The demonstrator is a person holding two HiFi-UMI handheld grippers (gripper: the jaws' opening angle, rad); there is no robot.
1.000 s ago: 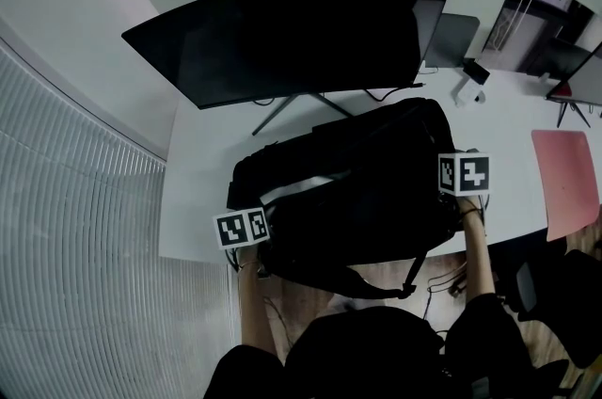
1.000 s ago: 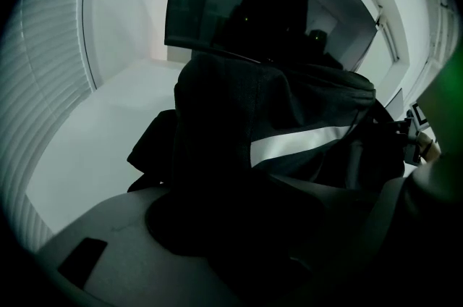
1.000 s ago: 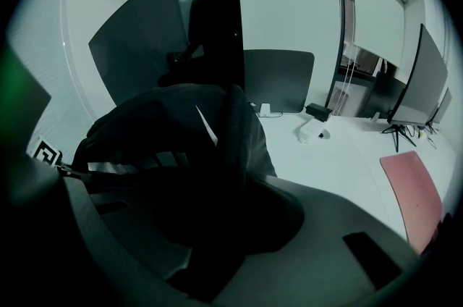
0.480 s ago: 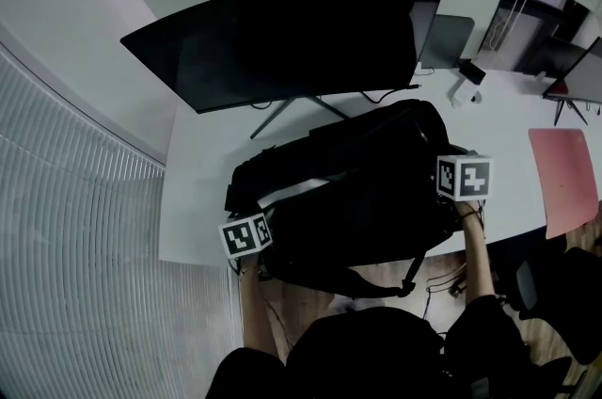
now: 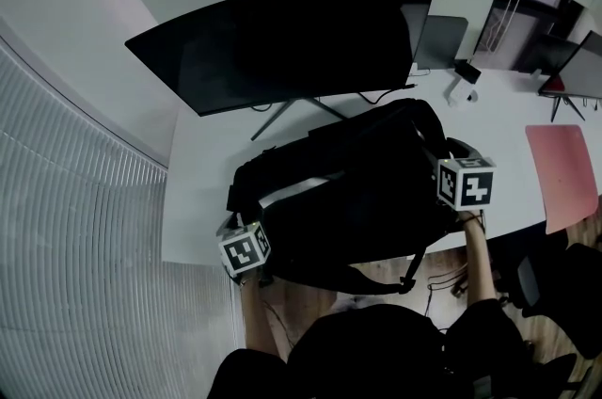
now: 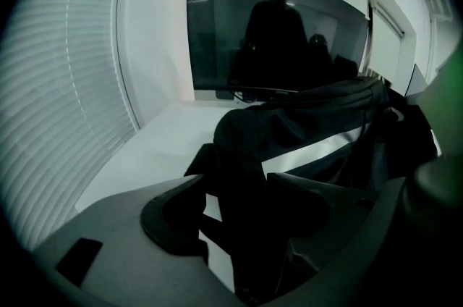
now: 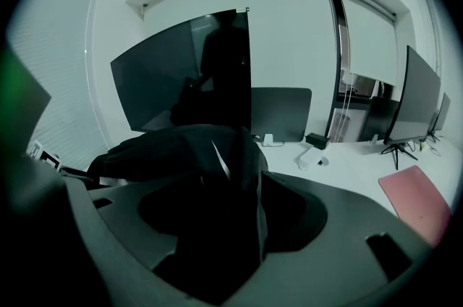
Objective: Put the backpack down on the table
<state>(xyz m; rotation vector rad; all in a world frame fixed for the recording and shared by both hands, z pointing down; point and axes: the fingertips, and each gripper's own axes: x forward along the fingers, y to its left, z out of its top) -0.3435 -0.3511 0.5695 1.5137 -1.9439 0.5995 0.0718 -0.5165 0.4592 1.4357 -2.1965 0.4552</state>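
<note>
The black backpack (image 5: 348, 199) with a pale stripe lies on its side on the white table (image 5: 202, 190), its lower edge and a strap hanging over the near edge. My left gripper (image 5: 249, 226) is at the bag's left end; in the left gripper view its jaws (image 6: 239, 219) are wide and closing, with loose black fabric of the backpack (image 6: 304, 132) between them, not pinched. My right gripper (image 5: 450, 166) is at the bag's right end. There its jaws (image 7: 231, 226) are wide and opening, with a fold of the backpack (image 7: 181, 153) lying between them.
A wide curved monitor (image 5: 282, 35) stands behind the bag. A grey panel (image 5: 442, 39), a small white device (image 5: 466, 91), a pink pad (image 5: 562, 176) and another monitor (image 5: 576, 72) are on the right. Blinds (image 5: 75, 237) line the left; a chair (image 5: 555, 294) sits near right.
Both marker cubes have drawn back toward the person, the left one farther and tilting. The backpack has stayed where it lay on the table.
</note>
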